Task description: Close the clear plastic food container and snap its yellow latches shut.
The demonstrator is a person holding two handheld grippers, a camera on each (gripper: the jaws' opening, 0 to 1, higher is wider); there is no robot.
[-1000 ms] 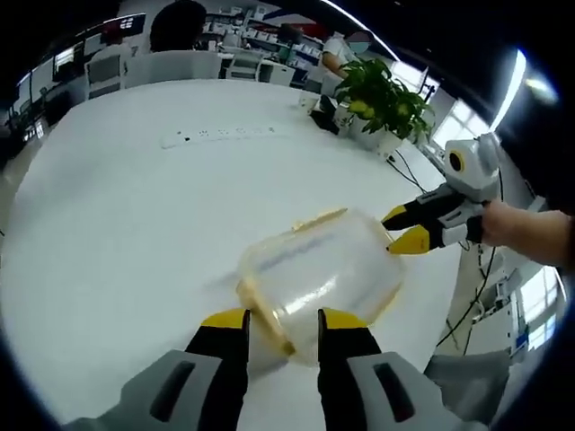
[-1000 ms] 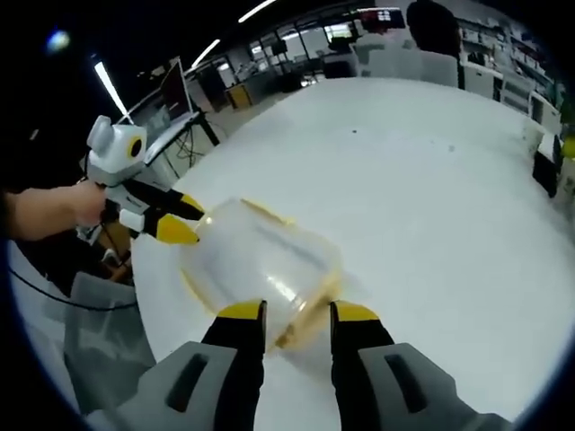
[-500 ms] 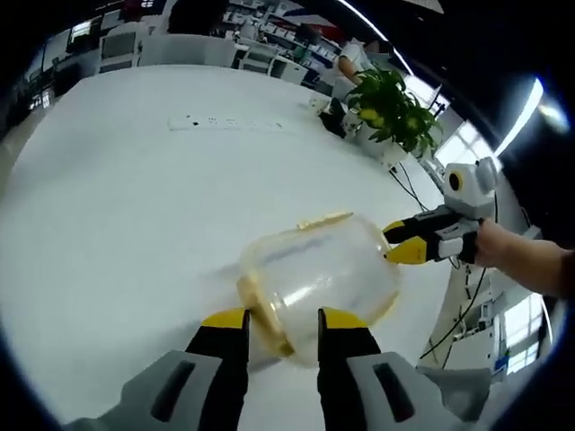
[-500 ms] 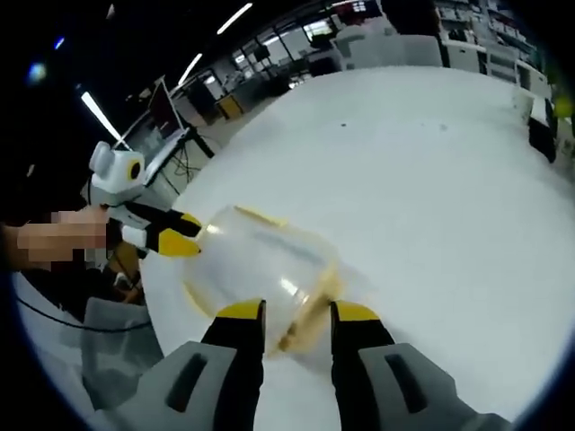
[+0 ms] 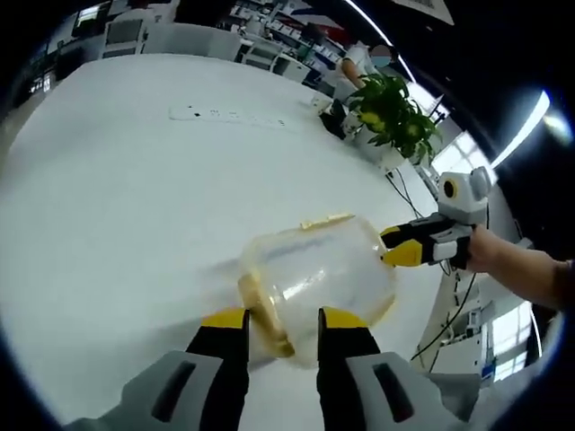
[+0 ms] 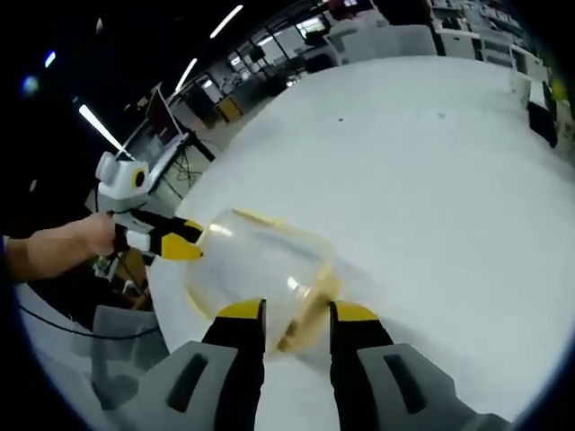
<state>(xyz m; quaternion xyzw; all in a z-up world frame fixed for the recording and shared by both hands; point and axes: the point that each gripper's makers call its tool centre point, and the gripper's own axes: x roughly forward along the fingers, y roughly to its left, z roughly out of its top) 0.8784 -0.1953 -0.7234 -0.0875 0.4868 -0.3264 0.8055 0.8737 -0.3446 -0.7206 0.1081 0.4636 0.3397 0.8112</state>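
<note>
Near the white table's [image 5: 108, 206] edge, the clear container [image 5: 314, 274] lies braced between both tools so it cannot slide: the left gripper [image 5: 279, 317] pinches one yellow latch [image 5: 265, 310], the right gripper [image 6: 287, 310] nips the opposite rim.

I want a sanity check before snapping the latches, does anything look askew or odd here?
Yes. The clear container is not sitting flat: it is tipped on its side between the left gripper and the right gripper over the white table. Nothing looks spilled or broken.
</note>
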